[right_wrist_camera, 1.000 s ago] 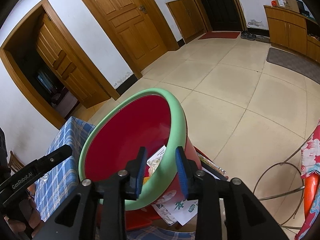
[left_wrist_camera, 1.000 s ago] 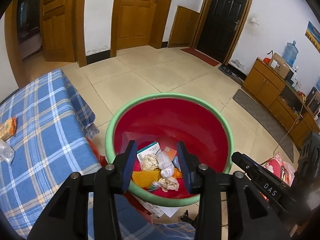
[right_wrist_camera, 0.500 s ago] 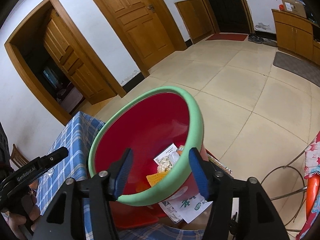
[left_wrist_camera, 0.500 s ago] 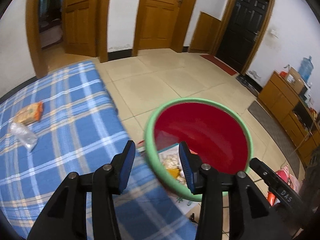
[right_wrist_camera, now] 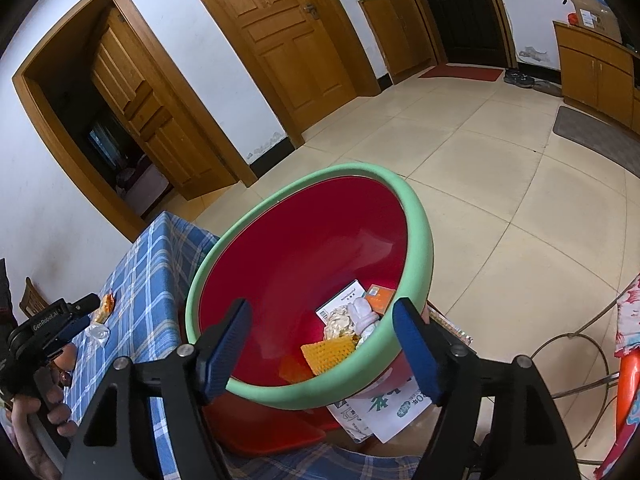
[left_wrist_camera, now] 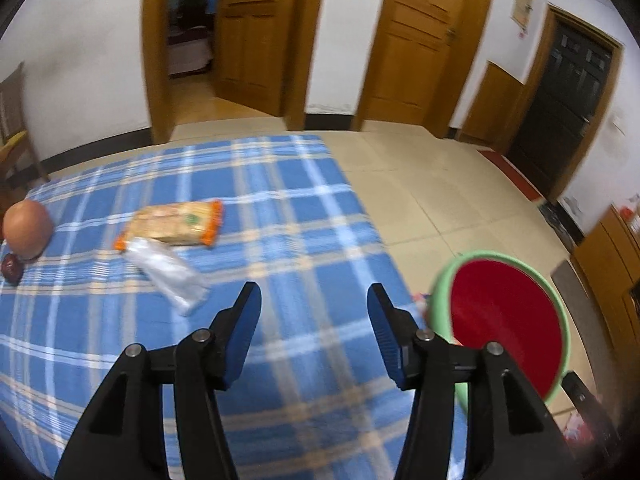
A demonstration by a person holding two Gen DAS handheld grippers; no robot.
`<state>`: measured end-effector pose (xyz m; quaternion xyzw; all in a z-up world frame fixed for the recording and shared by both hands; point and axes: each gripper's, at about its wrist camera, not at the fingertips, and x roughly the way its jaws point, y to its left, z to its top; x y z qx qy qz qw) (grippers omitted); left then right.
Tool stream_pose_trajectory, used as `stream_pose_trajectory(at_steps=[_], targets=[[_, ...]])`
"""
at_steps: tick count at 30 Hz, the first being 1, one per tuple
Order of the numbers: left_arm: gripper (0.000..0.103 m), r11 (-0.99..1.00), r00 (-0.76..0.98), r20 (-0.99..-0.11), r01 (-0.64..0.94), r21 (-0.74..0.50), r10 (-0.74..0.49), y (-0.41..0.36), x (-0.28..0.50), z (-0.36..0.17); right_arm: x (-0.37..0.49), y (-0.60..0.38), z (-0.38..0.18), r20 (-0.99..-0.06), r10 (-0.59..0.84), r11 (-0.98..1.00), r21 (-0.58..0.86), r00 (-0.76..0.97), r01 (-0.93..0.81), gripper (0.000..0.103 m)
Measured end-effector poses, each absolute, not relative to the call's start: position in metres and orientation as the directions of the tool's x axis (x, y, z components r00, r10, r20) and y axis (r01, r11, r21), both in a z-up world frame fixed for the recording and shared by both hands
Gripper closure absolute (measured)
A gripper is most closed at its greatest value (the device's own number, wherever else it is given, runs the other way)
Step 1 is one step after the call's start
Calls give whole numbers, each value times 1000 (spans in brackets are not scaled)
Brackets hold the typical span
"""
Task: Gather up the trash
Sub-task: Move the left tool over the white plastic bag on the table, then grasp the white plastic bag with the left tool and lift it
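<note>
While the left gripper (left_wrist_camera: 314, 312) hangs wide apart and empty above the blue plaid cloth (left_wrist_camera: 280, 240), the right gripper (right_wrist_camera: 322, 344) spreads empty around the green-rimmed red basin (right_wrist_camera: 416, 216); a snack packet (left_wrist_camera: 176, 224) and clear wrapper (left_wrist_camera: 168, 270) lie on the cloth

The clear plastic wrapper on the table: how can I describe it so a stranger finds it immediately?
Look at the blue plaid tablecloth. Near its middle lies an orange-edged cracker packet, and the clear plastic wrapper lies against the packet's nearer side. It alone is see-through and colourless.
</note>
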<state>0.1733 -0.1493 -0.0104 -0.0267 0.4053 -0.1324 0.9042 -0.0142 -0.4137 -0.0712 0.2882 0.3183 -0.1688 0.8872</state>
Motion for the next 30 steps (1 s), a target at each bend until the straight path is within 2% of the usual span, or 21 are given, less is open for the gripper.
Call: stream_pose_trajectory(at_steps=[5, 11, 15, 26, 27, 28, 30], targets=[[46, 980, 650, -734, 123, -156, -199, -122, 187, -17, -10, -411, -70, -664, -111, 780, 403, 739, 479, 23], [46, 988, 640, -756, 25, -153, -133, -97, 204, -32, -5, -410, -71, -670, -114, 781, 397, 734, 483, 12], [46, 988, 624, -774, -27, -154, -103, -86, 217, -44, 1, -409, -71, -676, -118, 780, 390, 727, 490, 9], [46, 989, 608, -790, -51, -141, -81, -82, 237, -62, 8, -407, -73, -687, -120, 783, 377, 716, 494, 9], [48, 991, 614, -786, -45, -130, -75, -83, 237, -62, 8, -407, -73, -688, -122, 785, 375, 716, 494, 9], [56, 992, 617, -785, -43, -116, -65, -84, 236, -63, 9, -406, -73, -688, -124, 786, 372, 715, 495, 9], [58, 994, 621, -781, -35, -107, -62, -85, 236, -63, 9, -406, -73, -688, -123, 785, 374, 715, 494, 9]])
